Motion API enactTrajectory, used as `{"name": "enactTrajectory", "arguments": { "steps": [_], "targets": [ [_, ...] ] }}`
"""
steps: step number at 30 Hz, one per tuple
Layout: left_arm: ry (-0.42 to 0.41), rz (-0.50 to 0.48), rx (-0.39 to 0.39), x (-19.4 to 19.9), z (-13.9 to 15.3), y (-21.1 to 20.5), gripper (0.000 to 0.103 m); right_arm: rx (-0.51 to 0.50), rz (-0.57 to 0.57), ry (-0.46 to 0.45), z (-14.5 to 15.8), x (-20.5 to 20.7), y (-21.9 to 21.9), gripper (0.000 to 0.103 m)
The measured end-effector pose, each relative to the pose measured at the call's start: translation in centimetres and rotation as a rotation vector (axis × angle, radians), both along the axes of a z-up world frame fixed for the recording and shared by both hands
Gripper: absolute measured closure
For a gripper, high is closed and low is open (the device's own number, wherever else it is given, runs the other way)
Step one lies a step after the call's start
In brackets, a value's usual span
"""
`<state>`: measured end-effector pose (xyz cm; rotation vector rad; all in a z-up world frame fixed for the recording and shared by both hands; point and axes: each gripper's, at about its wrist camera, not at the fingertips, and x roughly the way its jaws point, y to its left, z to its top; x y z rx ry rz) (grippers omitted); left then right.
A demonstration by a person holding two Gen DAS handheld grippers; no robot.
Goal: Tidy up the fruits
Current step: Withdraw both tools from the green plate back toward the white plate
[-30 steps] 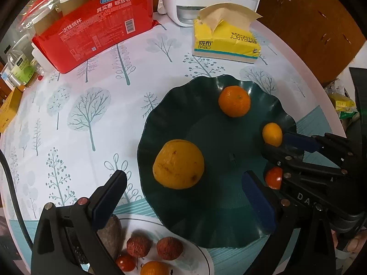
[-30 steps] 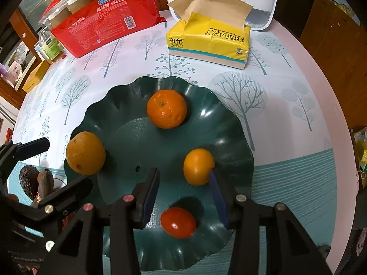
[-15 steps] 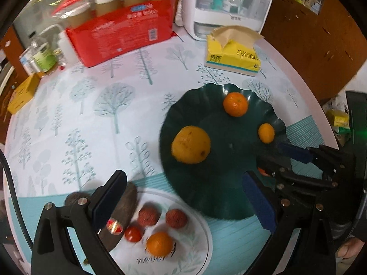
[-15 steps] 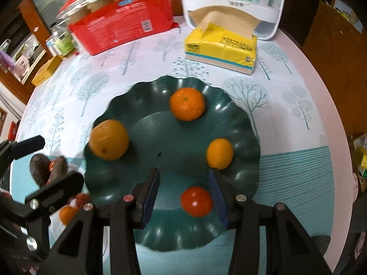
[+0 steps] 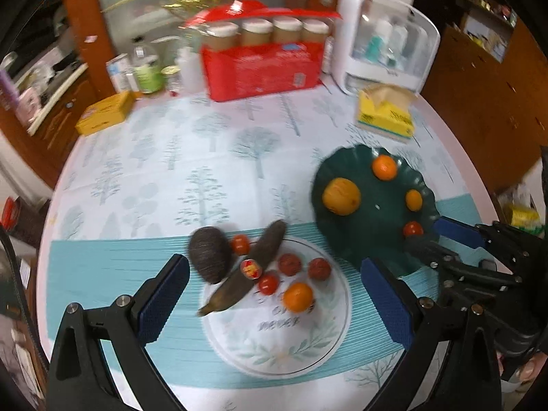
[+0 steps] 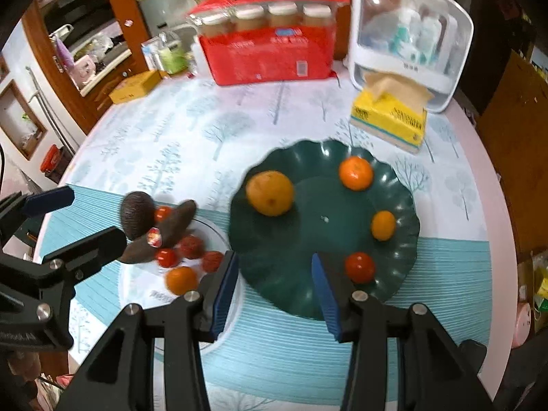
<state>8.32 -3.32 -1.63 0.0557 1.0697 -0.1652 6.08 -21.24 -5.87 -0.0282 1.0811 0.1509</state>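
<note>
A dark green wavy plate [image 6: 308, 294] holds a big yellow-orange fruit [image 6: 270, 192], an orange [image 6: 355, 173], a small orange [image 6: 383, 225] and a red tomato [image 6: 359, 267]. A white plate [image 5: 284, 342] holds a small orange [image 5: 298, 296], small red fruits [image 5: 289, 263] and a dark banana [image 5: 253, 267]; an avocado [image 5: 209, 254] lies at its left edge. My left gripper [image 5: 274, 304] is open and empty above the white plate. My right gripper [image 6: 272, 287] is open and empty over the green plate's near edge.
A yellow tissue box [image 6: 390, 120], a red pack of paper cups [image 6: 267, 51] and a white storage case [image 6: 407, 41] stand at the table's back. A yellow box [image 5: 104, 116] and bottles [image 5: 147, 72] stand back left. The round table's edge curves at right.
Both grippers have pulled back and risen, so more of the table shows. The red tomato stays on the green plate. The white plate is now in full view.
</note>
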Motion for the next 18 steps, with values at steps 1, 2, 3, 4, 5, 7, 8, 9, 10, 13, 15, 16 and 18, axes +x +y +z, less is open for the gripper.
{"name": "enactTrajectory", "arguments": {
  "steps": [1, 2, 3, 4, 5, 7, 8, 9, 10, 13, 15, 16, 18],
  "targets": [
    [-0.011, 0.013, -0.002, -0.4, 0.5, 0.6, 0.003, 0.002, 0.004, -0.009, 0.5, -0.2, 0.3, 0.058],
    [-0.028, 0.029, -0.001, -0.8, 1.0, 1.2, 0.003, 0.005, 0.008, -0.018, 1.0, -0.4, 0.6, 0.058],
    [-0.056, 0.047, 0.008, -1.2, 1.8, 2.0, 0.003, 0.007, 0.011, -0.025, 1.6, -0.6, 1.0, 0.058],
    [-0.072, 0.055, 0.018, -1.4, 2.2, 2.4, 0.003, 0.007, 0.015, -0.029, 2.0, -0.7, 1.3, 0.058],
    [-0.09, 0.062, 0.032, -1.6, 2.7, 3.0, 0.003, 0.007, 0.019, -0.032, 2.2, -0.8, 1.6, 0.058],
    [-0.108, 0.065, 0.037, -1.8, 3.3, 4.0, 0.003, 0.001, 0.03, -0.04, 2.8, -1.0, 2.5, 0.058],
    [-0.109, 0.065, 0.033, -1.8, 3.4, 4.4, 0.003, -0.002, 0.036, -0.043, 2.9, -1.1, 2.8, 0.058],
    [-0.105, 0.063, 0.021, -1.8, 3.3, 5.1, 0.003, 0.0, 0.043, -0.048, 3.0, -1.3, 3.2, 0.058],
    [-0.1, 0.065, 0.015, -1.9, 3.2, 5.5, 0.003, 0.004, 0.05, -0.053, 3.1, -1.4, 3.6, 0.058],
    [-0.078, 0.07, 0.007, -1.8, 2.1, 6.9, 0.003, 0.016, 0.066, -0.062, 2.9, -1.7, 4.8, 0.058],
    [-0.066, 0.062, 0.006, -1.5, 0.9, 7.8, 0.003, 0.02, 0.077, -0.063, 2.5, -1.8, 5.9, 0.058],
    [-0.061, 0.057, 0.002, -1.5, 0.4, 8.1, 0.003, 0.022, 0.08, -0.06, 2.1, -1.8, 6.5, 0.058],
    [-0.043, 0.037, -0.018, -1.3, -0.6, 8.9, 0.003, 0.02, 0.086, -0.048, 1.3, -1.8, 7.5, 0.058]
  ]
}}
